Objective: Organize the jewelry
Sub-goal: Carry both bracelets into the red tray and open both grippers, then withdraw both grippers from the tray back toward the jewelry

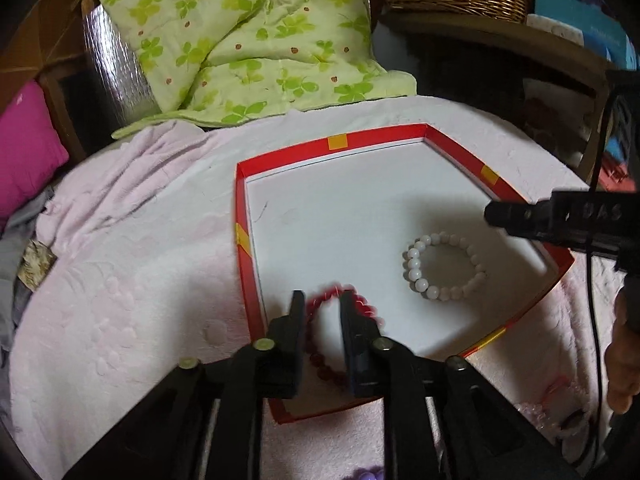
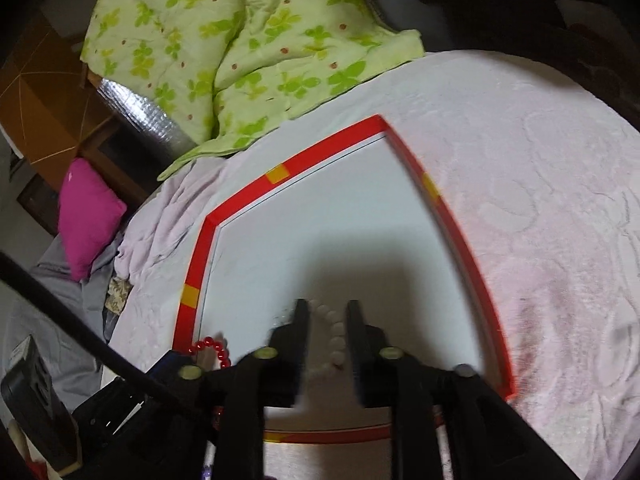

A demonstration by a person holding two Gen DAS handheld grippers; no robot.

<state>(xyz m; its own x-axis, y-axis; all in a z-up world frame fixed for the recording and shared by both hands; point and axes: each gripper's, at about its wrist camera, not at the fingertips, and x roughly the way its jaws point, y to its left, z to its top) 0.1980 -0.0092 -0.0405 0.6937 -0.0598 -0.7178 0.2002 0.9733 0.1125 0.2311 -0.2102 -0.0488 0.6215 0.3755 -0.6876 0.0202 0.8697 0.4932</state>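
On the bed, a red box lid (image 1: 242,216) with a white inside lies on a pink blanket (image 1: 132,280). Two bracelets are in it. The red bead bracelet (image 1: 320,312) lies in the near corner, under the left gripper (image 1: 322,300). Its jaws are parted a little, and one stretch of the beads sits between them, not pinched. The white bead bracelet (image 1: 444,266) lies flat near the other side. In the right wrist view, the right gripper (image 2: 326,308) has its jaws parted too, with white beads between them, let go. To do this well, I think each hand should lift straight up and slowly, so no jaw catches a bead and drags a bracelet out.
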